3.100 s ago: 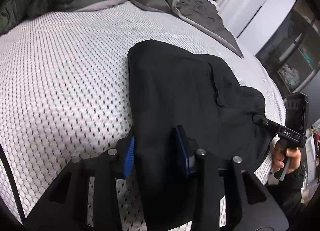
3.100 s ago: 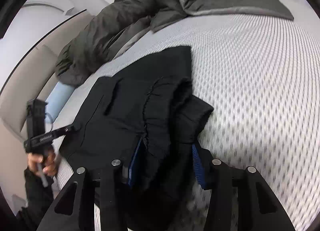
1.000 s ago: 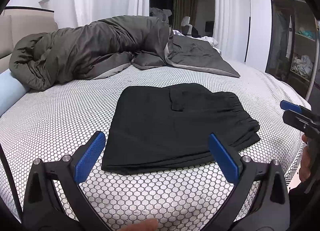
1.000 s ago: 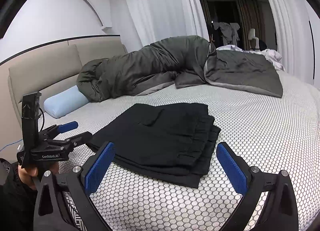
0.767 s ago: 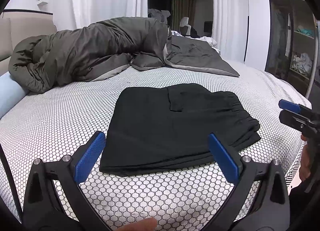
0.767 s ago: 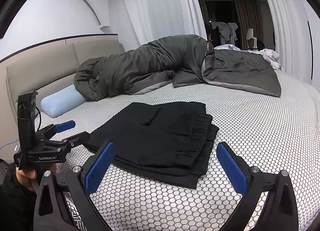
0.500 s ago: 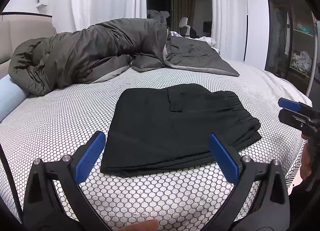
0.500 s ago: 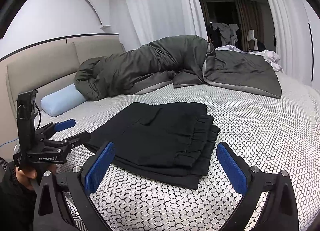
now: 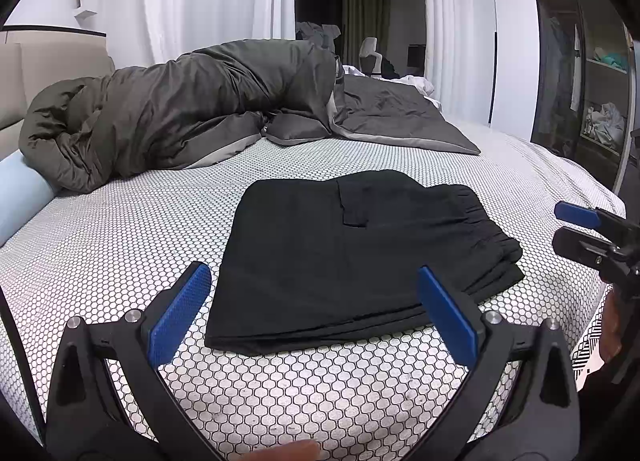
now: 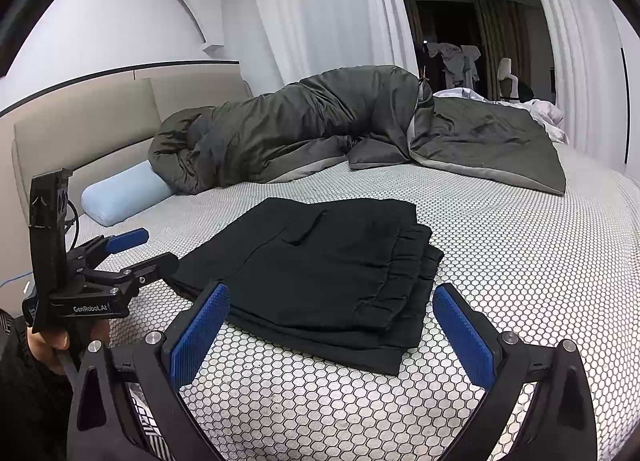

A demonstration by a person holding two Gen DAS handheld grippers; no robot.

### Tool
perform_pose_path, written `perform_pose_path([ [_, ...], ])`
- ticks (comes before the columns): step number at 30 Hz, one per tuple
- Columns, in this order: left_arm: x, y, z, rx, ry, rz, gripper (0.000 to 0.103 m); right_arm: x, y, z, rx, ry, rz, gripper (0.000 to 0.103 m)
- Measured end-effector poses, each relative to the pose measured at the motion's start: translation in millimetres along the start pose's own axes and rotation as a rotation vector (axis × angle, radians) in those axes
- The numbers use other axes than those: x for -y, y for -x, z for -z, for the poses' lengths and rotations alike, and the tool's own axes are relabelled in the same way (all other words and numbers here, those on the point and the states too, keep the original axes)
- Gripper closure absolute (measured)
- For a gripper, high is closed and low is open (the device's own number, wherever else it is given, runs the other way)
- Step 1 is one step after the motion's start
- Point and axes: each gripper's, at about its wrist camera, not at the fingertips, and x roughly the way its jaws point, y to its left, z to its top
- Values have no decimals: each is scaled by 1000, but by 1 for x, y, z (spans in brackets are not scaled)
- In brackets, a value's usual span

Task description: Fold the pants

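The black pants (image 9: 352, 257) lie folded into a flat rectangle on the honeycomb-patterned bed, pocket flap up and the elastic waistband stacked at the right edge; they also fill the middle of the right wrist view, pants (image 10: 320, 269). My left gripper (image 9: 312, 313) hangs open just in front of the pants' near edge, nothing between its blue pads. My right gripper (image 10: 332, 337) is open too, held back from the waistband end and empty. Each gripper shows in the other's view: the right gripper (image 9: 576, 227) at the far right, the left gripper (image 10: 136, 251) at the far left.
A dark olive duvet (image 9: 180, 117) is bunched across the far side of the bed (image 9: 120, 229). A light blue bolster pillow (image 10: 124, 191) lies by the beige headboard (image 10: 80, 133). A wardrobe with glass doors (image 9: 580, 73) stands on the right, white curtains (image 9: 216, 1) behind.
Three seconds ago both grippers were shut on the pants' edges; they have since let go, opened and drawn back. Over the last second nothing has visibly moved.
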Motion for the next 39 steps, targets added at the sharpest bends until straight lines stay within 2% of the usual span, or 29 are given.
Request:
perform_pose_path([
  [39,-10,2,-1,2,-9,1,1,6,-2,3,-13,19,-11,0],
])
